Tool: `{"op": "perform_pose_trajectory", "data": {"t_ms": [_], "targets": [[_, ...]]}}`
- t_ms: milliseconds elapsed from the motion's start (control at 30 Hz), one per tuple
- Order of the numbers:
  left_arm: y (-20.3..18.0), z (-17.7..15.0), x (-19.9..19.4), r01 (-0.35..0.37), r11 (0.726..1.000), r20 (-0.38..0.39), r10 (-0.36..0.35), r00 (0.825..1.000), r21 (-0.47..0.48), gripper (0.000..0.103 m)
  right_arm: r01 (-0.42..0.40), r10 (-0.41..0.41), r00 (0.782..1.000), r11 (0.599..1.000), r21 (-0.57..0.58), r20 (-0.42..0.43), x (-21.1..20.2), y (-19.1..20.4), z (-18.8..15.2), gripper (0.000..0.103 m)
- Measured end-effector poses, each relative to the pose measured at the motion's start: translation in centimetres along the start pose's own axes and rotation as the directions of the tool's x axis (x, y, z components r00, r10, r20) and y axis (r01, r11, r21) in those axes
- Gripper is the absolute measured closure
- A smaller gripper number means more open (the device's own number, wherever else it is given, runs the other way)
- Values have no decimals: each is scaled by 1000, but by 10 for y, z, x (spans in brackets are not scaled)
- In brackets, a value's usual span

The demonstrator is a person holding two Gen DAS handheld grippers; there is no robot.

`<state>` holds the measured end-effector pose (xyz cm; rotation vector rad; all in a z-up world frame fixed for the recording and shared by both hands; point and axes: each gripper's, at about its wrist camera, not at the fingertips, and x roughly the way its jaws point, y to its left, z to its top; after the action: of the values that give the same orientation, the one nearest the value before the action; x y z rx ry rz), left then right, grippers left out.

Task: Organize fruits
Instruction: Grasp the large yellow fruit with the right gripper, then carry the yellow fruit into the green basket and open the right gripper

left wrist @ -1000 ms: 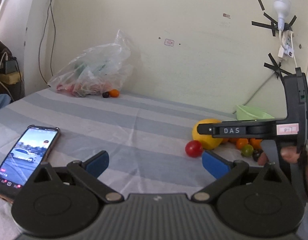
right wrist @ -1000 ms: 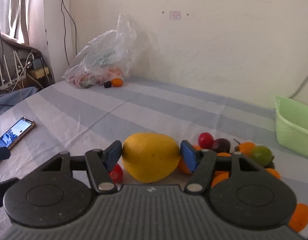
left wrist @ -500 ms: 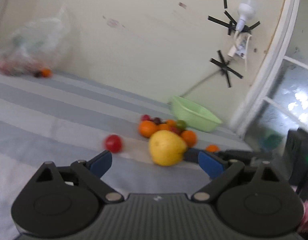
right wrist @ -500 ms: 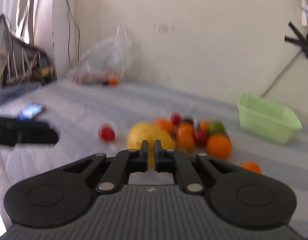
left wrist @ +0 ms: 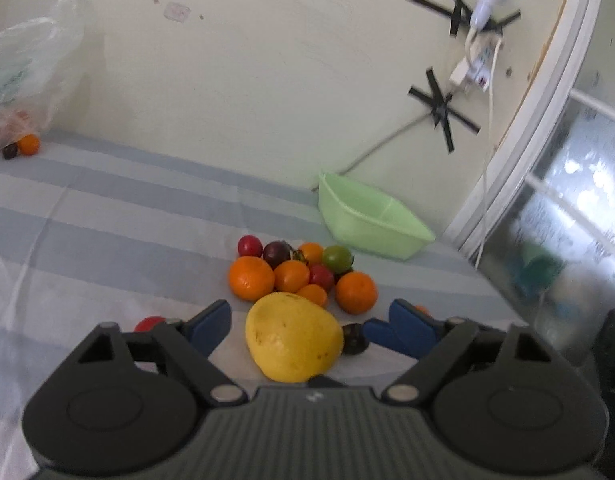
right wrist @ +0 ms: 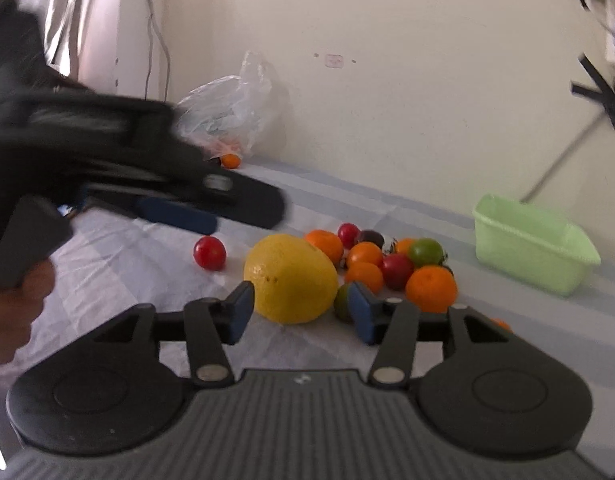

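A big yellow fruit (left wrist: pixel 293 340) lies on the striped cloth, also in the right wrist view (right wrist: pixel 291 278). Behind it sits a pile of oranges (left wrist: pixel 251 278) and small tomatoes (left wrist: pixel 337 258). A lone red tomato (right wrist: pixel 209 253) lies to its left. My left gripper (left wrist: pixel 307 324) is open, its blue pads on either side of the yellow fruit. My right gripper (right wrist: pixel 299 312) is open just in front of the same fruit. The left gripper also shows in the right wrist view (right wrist: pixel 179 212), blurred, above the cloth.
A light green tub (left wrist: pixel 371 220) stands at the back right near the wall, also in the right wrist view (right wrist: pixel 535 244). A clear plastic bag (right wrist: pixel 231 116) with an orange beside it lies at the back left. A window frame (left wrist: pixel 519 152) is at the right.
My right gripper was around the yellow fruit, drew back shut, and is now open before it. My left gripper swung right, away from the phone, towards the yellow fruit.
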<state>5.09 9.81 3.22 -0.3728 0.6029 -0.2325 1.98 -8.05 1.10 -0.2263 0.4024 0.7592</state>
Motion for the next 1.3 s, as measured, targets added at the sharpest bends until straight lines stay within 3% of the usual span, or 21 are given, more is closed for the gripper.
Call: {"op": "perform_pose_trajectory", "data": {"t_ms": [100, 233, 300, 400, 567, 767, 933, 1100, 1300], "targets": [[-1, -1, 14, -1, 1000, -50, 1, 999, 11, 29, -7, 7, 1000, 999, -48, -5, 10, 4, 0, 43], [2, -8, 27, -26, 1000, -103, 26, 994, 7, 32, 6, -12, 998, 993, -114, -60, 31, 11, -2, 36], [3, -10, 28, -49, 999, -102, 47, 994, -14, 38, 9, -18, 997, 994, -113, -81, 37, 11, -2, 37], [-1, -5, 18, -35, 999, -69, 32, 997, -37, 39, -5, 1, 999, 996, -92, -42, 31, 7, 0, 41], [-40, 28, 19, -8, 998, -1, 8, 1000, 62, 38, 81, -69, 992, 990, -115, 107, 6, 2, 8, 42], [-96, 88, 92, 118, 984, -34, -115, 993, 134, 38, 254, -237, 951, 965, -63, 198, -11, -71, 28, 42], [-121, 117, 184, 191, 977, -126, -178, 976, 94, 38, 334, -335, 932, 942, 29, 139, 2, -156, 35, 42], [-118, 117, 241, 191, 982, -196, -186, 963, 8, 38, 358, -363, 931, 929, 91, 45, 36, -210, 26, 42], [-123, 112, 269, 146, 989, -241, -138, 961, 18, 38, 361, -367, 930, 924, 128, 25, 56, -232, 16, 41]]}}
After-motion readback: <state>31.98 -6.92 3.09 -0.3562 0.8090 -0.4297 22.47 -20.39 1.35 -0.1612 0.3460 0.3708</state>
